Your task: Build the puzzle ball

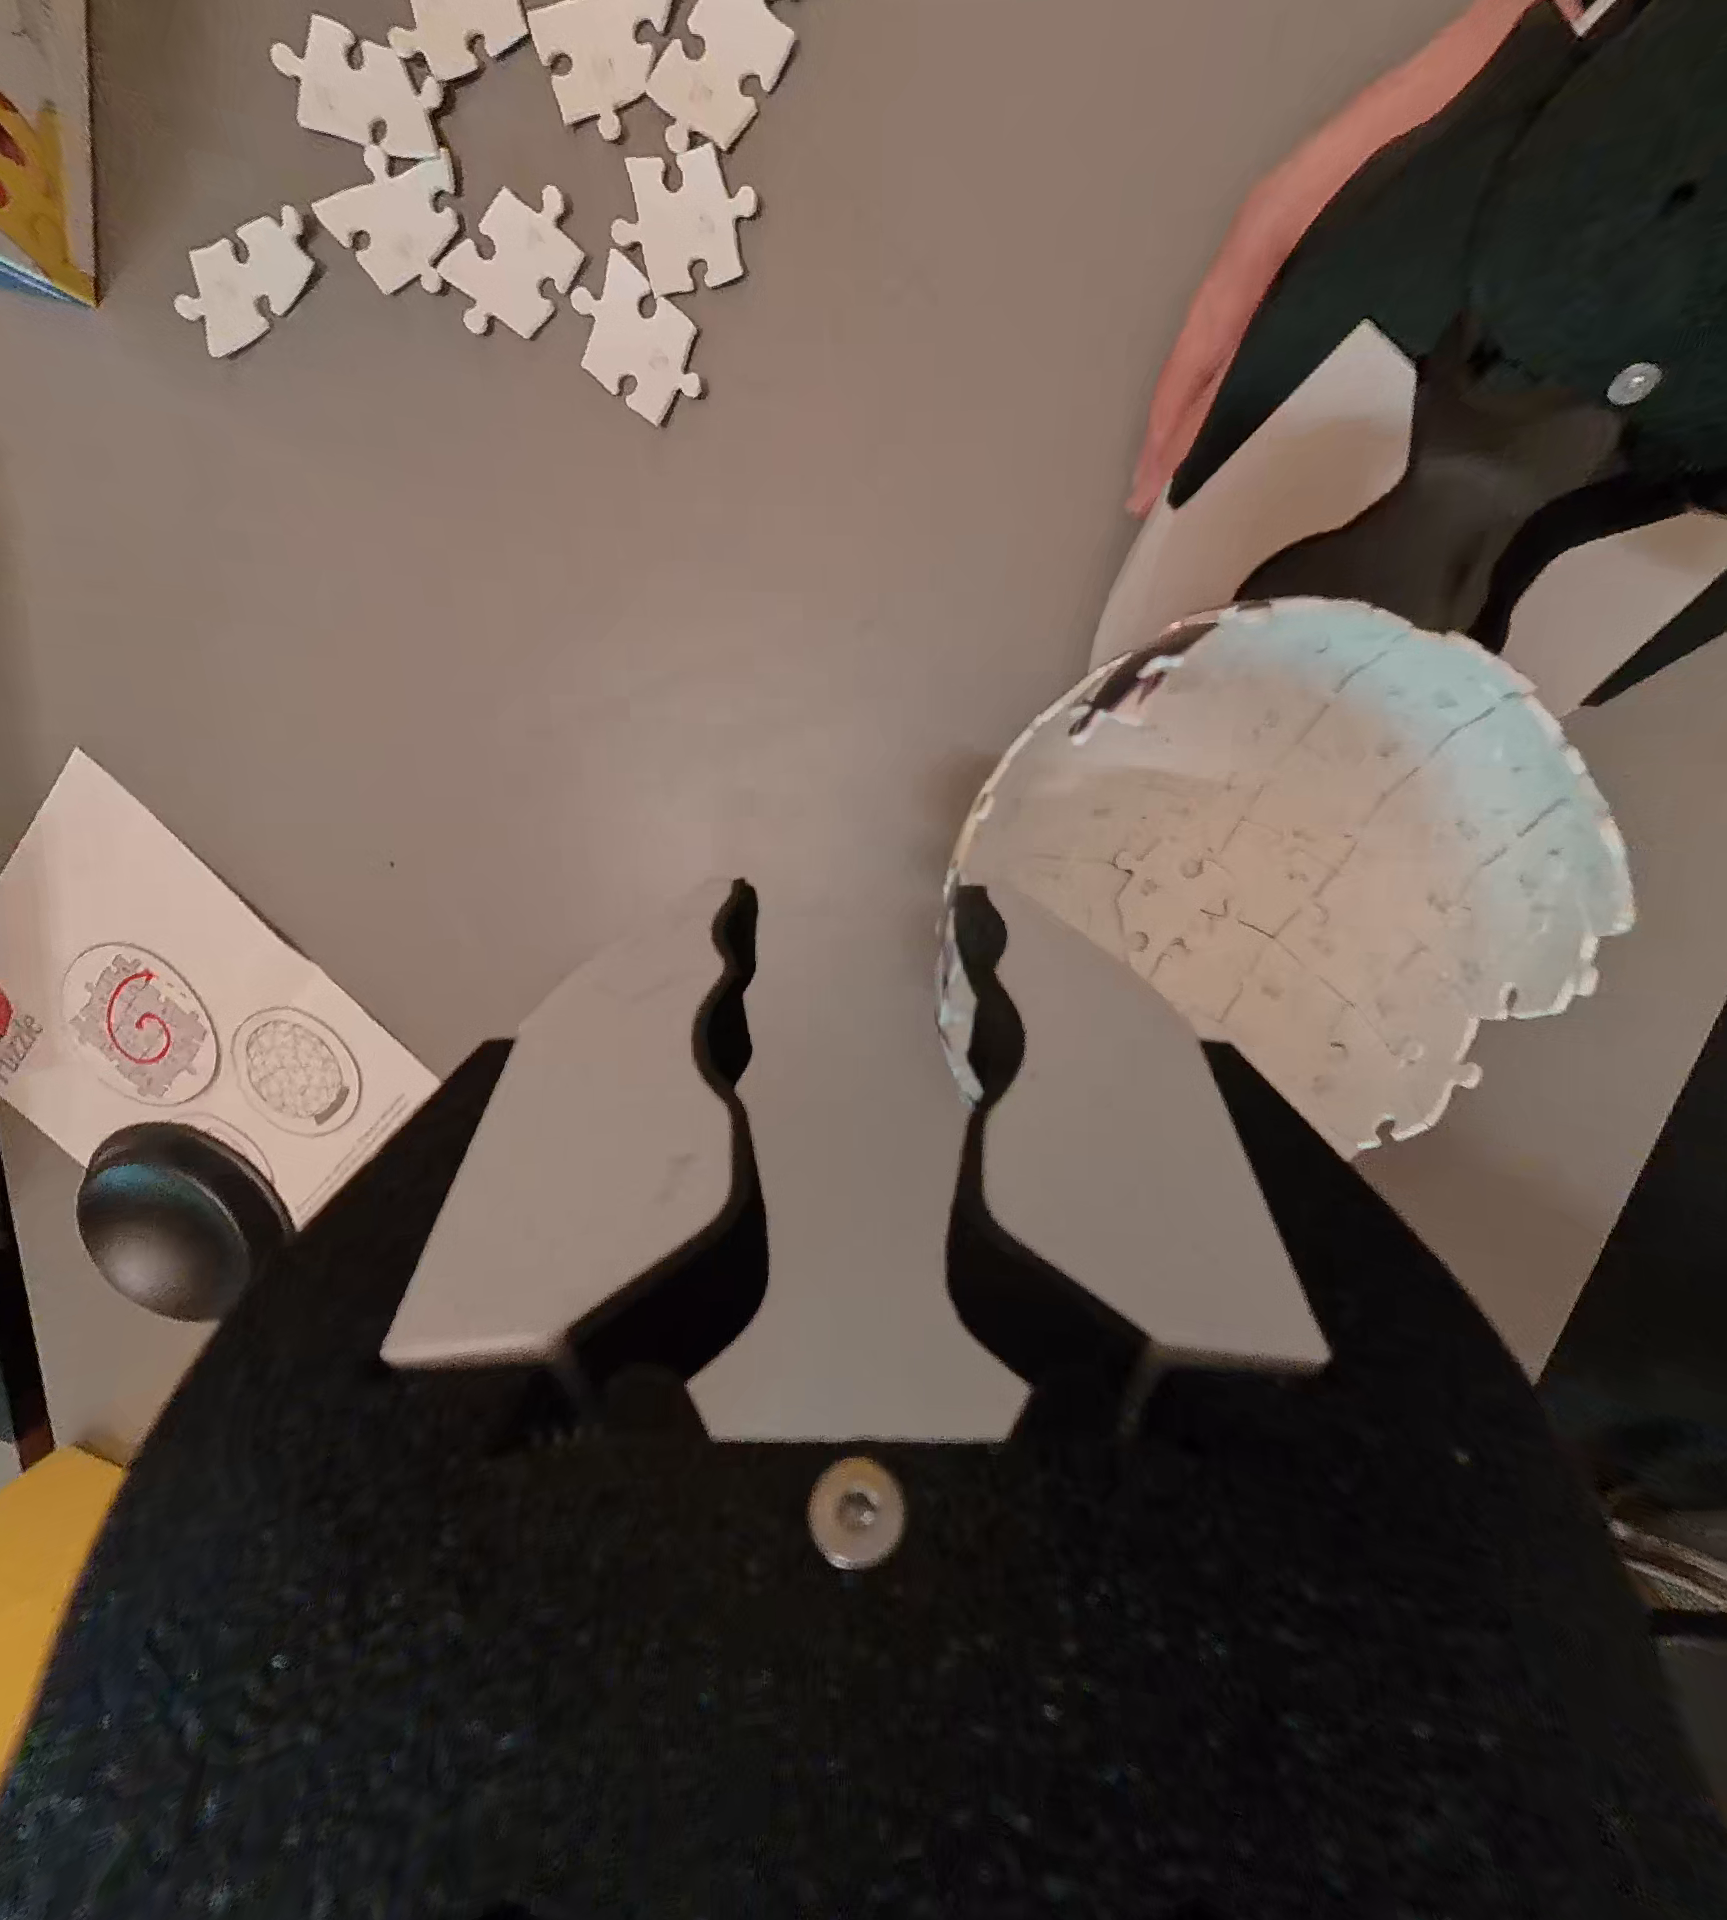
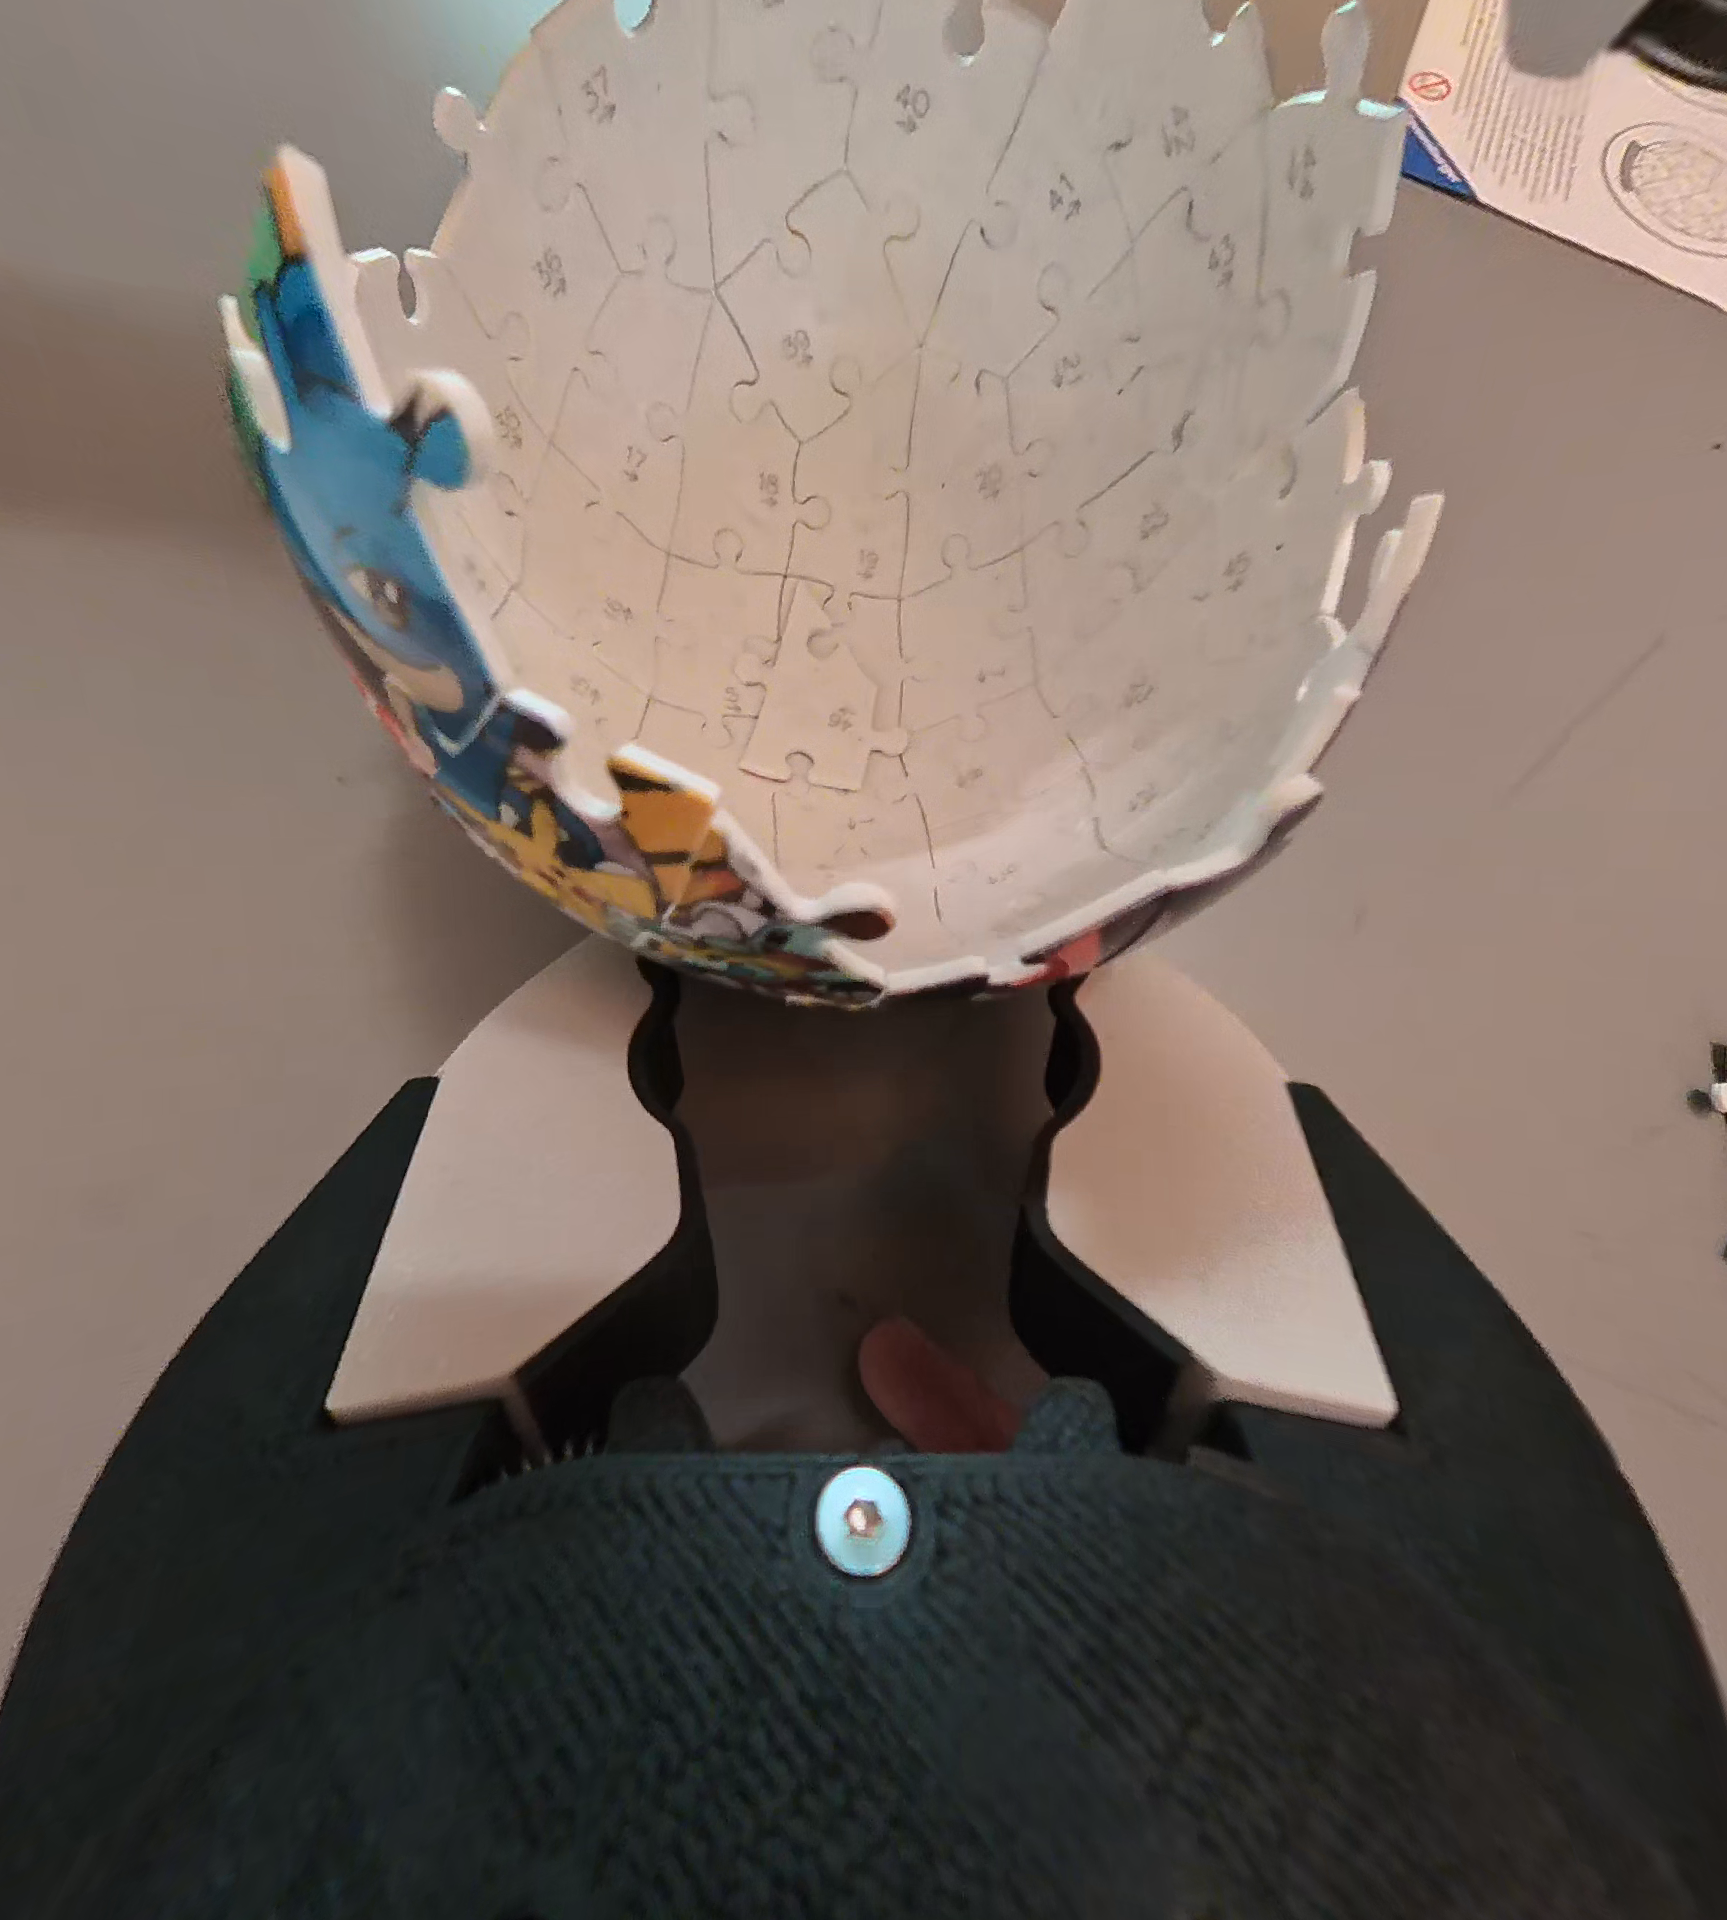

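Right gripper [image 2: 864, 987], jaws parted, apparently props the half-built ball [image 2: 869, 520] above the worktop [image 1: 838, 520]; left gripper [image 1: 864, 997] gapes empty. Loose pieces [image 1: 516, 197] await fitting.

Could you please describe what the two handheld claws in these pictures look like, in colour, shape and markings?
Both are alike. The left claw has a broad black body of grainy printed plastic with a silver bolt at its middle. From it fork two pale flat fingers edged with wavy black pads. The right claw shows the same build, with a ribbed weave-like texture on its body. No cables or sleeves show.
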A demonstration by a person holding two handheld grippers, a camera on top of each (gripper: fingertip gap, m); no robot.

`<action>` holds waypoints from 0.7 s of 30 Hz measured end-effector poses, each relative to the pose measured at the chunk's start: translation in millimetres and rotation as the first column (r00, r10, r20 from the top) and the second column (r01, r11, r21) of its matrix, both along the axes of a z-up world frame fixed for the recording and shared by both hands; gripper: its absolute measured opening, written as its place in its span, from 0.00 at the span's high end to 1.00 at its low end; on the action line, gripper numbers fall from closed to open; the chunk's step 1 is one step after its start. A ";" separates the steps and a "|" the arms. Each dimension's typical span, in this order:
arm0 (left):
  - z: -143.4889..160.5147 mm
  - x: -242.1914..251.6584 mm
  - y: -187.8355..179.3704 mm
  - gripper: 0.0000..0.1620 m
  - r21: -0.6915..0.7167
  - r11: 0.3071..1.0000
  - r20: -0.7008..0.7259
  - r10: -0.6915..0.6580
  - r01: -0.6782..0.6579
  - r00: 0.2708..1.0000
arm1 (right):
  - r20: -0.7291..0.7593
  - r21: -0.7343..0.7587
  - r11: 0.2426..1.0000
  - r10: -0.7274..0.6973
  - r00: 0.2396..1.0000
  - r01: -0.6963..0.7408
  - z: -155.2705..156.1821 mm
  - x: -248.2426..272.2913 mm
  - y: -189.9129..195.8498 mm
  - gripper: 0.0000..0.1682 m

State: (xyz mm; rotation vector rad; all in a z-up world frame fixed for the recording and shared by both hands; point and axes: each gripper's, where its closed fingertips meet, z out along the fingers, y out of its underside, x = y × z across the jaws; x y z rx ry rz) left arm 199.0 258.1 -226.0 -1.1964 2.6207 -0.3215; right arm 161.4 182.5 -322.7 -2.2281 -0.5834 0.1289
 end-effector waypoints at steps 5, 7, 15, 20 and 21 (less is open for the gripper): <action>-1.5 -8.3 14.0 0.72 0.032 0.998 0.015 0.051 -0.052 0.999 | 0.019 0.013 0.999 -0.050 0.999 0.050 0.6 10.9 0.9 0.50; -5.2 -13.0 18.0 0.71 0.026 0.997 0.004 0.070 -0.070 0.998 | 0.015 0.003 0.999 -0.050 0.999 0.050 -0.5 12.3 -1.3 0.47; -15.9 -20.7 15.8 0.74 -0.014 0.997 -0.022 0.072 -0.072 0.997 | 0.021 0.010 1.000 0.006 1.000 -0.006 0.0 6.7 -7.2 0.40; -11.6 -14.1 13.3 0.73 -0.022 0.997 0.034 0.077 -0.076 0.996 | 0.036 0.028 0.999 -0.040 0.999 0.039 1.4 13.1 -1.8 0.42; -9.2 -11.8 13.4 0.73 -0.024 0.996 0.056 0.083 -0.082 0.995 | 0.036 0.031 0.998 -0.047 0.998 0.046 1.8 14.3 -1.4 0.42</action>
